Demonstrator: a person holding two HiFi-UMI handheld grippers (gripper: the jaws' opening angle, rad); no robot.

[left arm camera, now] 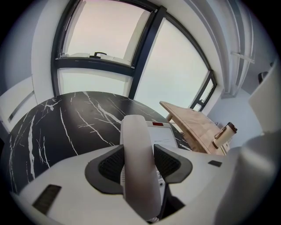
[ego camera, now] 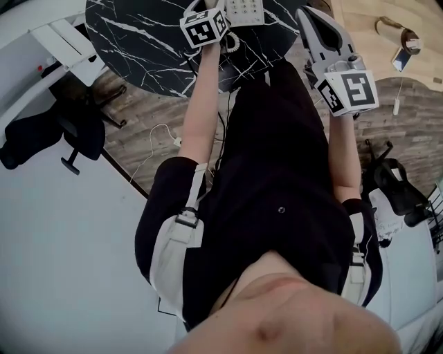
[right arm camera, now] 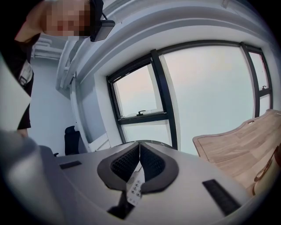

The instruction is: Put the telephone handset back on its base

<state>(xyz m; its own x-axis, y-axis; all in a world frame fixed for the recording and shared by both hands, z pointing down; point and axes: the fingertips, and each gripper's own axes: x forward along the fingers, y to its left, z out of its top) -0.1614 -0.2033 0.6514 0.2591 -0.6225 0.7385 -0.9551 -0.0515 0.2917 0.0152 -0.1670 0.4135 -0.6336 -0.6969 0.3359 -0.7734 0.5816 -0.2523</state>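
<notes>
The white telephone handset (left arm camera: pixel 137 149) stands between the dark pads of my left gripper (left arm camera: pixel 138 166), which is shut on it. Just beyond and under it lies the white telephone base (left arm camera: pixel 163 135) with a small red display, on the black marble table (left arm camera: pixel 66 127). Whether the handset rests on the base cannot be told. In the head view the base (ego camera: pixel 245 10) sits at the table's near edge, beside the left gripper's marker cube (ego camera: pixel 203 28). My right gripper (right arm camera: pixel 139 154) is shut and empty, raised to the right of the base; part of the keypad (right arm camera: pixel 135 190) shows below its jaws.
A light wooden table (left arm camera: pixel 193 125) stands right of the marble one, with a small roll (left arm camera: pixel 225 133) near its edge. Black office chairs (ego camera: pixel 76 131) stand on the floor at the left and at the right (ego camera: pixel 396 181). Large windows (right arm camera: pixel 210 96) lie behind the table.
</notes>
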